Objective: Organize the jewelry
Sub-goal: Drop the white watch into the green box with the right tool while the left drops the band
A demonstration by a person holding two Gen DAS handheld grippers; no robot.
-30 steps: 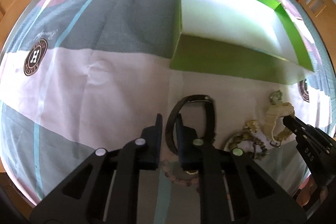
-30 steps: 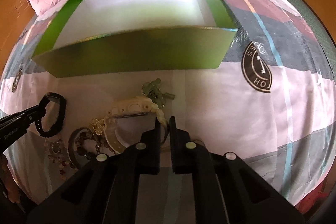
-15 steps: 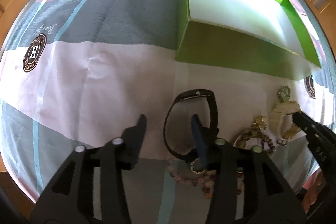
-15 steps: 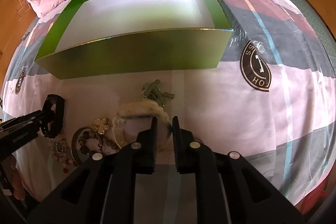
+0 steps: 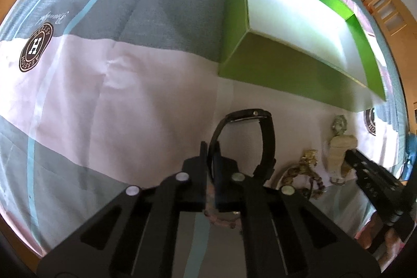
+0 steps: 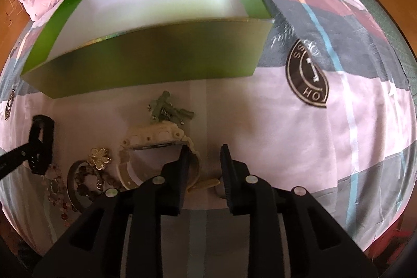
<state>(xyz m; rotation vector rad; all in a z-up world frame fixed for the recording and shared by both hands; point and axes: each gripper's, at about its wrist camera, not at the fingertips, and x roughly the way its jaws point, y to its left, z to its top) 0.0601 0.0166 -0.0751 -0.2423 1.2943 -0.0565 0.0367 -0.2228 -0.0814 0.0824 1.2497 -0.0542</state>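
Left claw [image 5: 210,153] has just snapped from wide to clamped on the black watch [image 5: 250,137] strap, near side of the loop; watch lies on the bed [image 5: 130,100] in front of the green box [image 5: 286,69]. So that grasp looks done, lift into the box likely next. Right claw [image 6: 204,156] was nearly closed, now opening; one finger overlaps the cream watch [image 6: 156,145] band, nothing pinched. Cream watch sits on the bed beside the green bead piece [image 6: 169,111] and flower bracelet [image 6: 97,159]. Box empty.
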